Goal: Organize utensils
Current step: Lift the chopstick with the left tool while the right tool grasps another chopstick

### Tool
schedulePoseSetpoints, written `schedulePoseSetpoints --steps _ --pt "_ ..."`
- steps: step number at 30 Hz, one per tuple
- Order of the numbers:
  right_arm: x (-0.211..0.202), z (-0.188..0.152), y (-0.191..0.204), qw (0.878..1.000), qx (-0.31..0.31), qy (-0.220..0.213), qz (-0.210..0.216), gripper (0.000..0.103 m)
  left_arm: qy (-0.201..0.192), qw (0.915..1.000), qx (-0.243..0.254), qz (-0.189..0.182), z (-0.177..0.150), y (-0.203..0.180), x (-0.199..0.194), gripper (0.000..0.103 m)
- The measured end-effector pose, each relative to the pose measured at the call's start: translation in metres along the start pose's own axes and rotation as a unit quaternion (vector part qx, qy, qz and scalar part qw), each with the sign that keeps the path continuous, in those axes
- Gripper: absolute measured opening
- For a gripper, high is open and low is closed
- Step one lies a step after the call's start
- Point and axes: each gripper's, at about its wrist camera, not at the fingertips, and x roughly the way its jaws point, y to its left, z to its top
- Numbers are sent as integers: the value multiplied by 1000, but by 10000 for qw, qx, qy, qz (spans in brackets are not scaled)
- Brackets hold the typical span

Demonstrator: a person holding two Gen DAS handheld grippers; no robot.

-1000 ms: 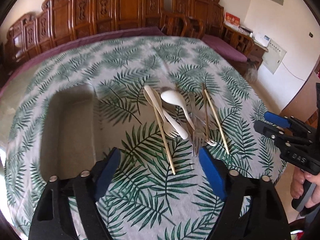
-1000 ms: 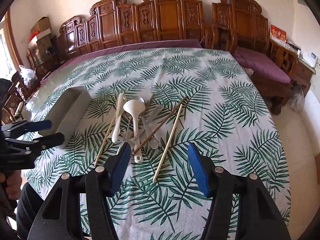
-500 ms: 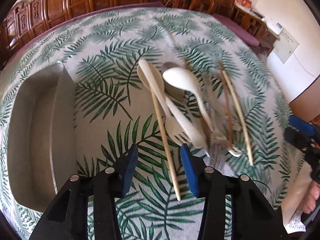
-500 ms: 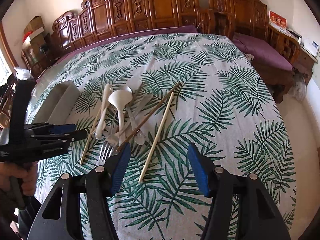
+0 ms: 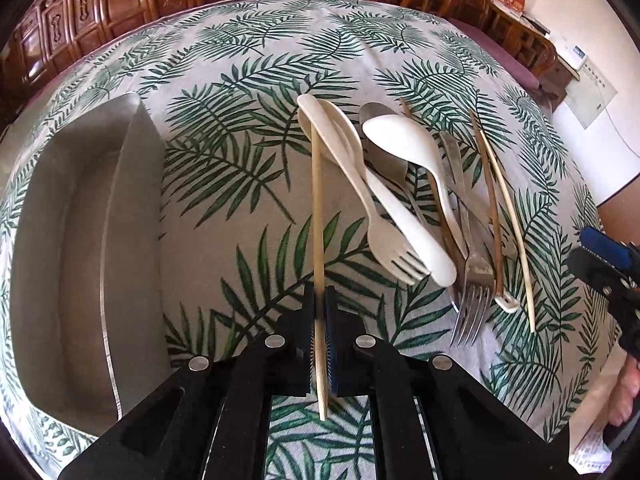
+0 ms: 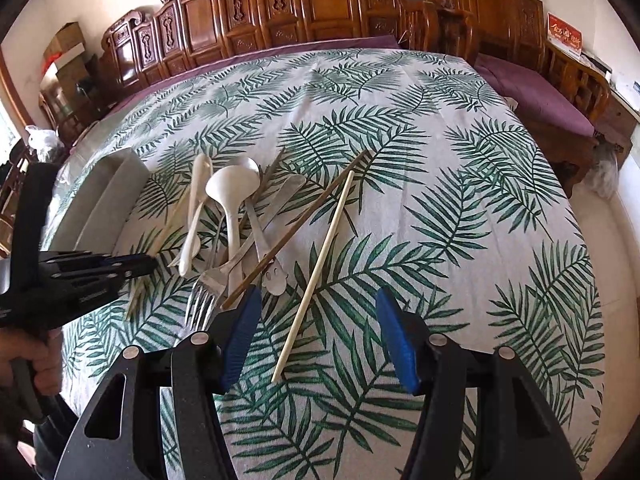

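My left tool [image 5: 319, 316] had just been closing and gripped a pale chopstick [image 5: 317, 216] near its close end, the pads pressed on it from both sides; the stick ran away from me toward the cream handles in the heap. My right tool [image 6: 316, 336] stood open, pointed down at the bench [image 6: 460, 184], with a second pale chopstick [image 6: 316, 272] lying on the leaf-print cloth between its blue pads [image 6: 239, 336] and touching neither. Just beyond lay the heap of utensils: a metal fork [image 5: 472, 292], a cream plastic fork [image 5: 384, 236], a white spoon [image 5: 404, 144] and a dark chopstick [image 6: 296, 228], crossing one another. To the left of the heap sat a metal tray [image 5: 120, 216], apart from it. At the far side stood carved wooden chairs [image 6: 320, 4].
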Motion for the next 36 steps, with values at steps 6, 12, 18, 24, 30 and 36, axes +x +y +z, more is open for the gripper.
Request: schedulePoseSetpoints --steps 6,12,18,24,30,36 --pt "23 4 0 9999 2 168 -39 52 -207 9997 54 -93 -3 5 -23 4" --pt "42 3 -2 9994 60 320 -132 43 -407 9990 66 -189 -7 10 -51 4" --pt "51 8 7 9979 -153 432 -464 41 -558 9979 163 -291 -10 9 -73 4" --pt "52 12 9 9949 -299 597 -762 24 -749 9965 176 -326 -12 13 -93 4" --pt "47 6 -1 9939 -161 753 -795 6 -858 9959 127 -265 -12 28 -107 4" --pt "31 3 -12 9950 68 619 -787 6 -897 9958 54 -152 -14 51 -118 4"
